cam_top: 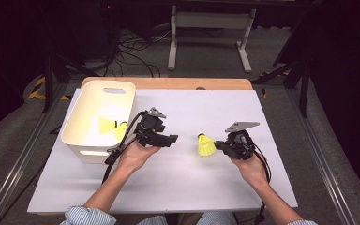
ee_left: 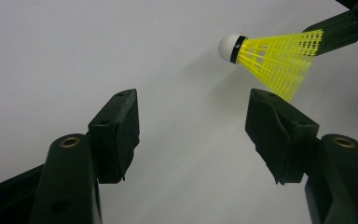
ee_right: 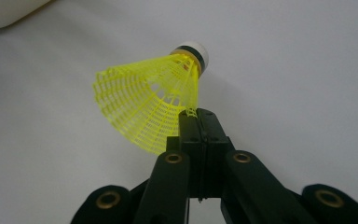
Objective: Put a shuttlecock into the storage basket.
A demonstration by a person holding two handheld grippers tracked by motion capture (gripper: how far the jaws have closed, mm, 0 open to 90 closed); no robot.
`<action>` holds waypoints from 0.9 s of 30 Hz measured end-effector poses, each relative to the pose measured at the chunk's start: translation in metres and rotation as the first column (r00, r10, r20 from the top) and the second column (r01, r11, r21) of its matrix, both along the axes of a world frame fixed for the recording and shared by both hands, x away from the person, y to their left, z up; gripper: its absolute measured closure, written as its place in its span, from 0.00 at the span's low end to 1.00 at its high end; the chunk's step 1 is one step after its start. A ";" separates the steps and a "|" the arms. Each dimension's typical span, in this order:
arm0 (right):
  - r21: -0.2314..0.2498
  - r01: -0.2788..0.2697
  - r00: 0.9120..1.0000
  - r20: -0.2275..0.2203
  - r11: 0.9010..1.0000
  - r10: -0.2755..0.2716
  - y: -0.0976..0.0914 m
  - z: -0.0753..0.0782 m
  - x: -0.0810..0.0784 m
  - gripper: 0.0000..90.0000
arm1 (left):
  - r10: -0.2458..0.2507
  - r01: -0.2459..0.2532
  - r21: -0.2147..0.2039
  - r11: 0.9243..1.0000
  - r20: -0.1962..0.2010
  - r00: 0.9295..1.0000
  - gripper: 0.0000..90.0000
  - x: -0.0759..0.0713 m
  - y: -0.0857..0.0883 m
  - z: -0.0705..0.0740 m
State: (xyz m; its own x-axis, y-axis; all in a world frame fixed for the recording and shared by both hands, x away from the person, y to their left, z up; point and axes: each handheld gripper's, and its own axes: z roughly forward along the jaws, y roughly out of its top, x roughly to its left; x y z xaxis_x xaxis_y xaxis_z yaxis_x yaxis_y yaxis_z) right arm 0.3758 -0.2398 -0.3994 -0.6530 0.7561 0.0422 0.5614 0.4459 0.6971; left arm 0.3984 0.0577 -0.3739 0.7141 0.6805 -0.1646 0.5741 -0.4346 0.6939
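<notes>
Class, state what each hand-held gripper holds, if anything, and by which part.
Right hand-held gripper pinches the yellow shuttlecock by its skirt's rim. Left hand-held gripper holds nothing.

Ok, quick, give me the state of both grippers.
Left gripper: open, nothing between its jaws.
Right gripper: closed, pinching the rim of the yellow shuttlecock skirt.
</notes>
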 end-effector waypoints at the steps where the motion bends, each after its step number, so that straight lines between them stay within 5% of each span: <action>1: -0.001 -0.001 1.000 0.001 1.000 0.001 0.001 0.000 0.001 1.00 | -0.004 0.004 0.000 1.000 0.001 1.000 0.40 0.000 0.000 0.000; 27: -0.015 -0.023 0.999 -0.026 1.000 0.022 0.027 0.007 0.013 1.00 | -0.046 0.046 -0.007 0.999 -0.024 0.999 0.38 -0.002 -0.013 -0.012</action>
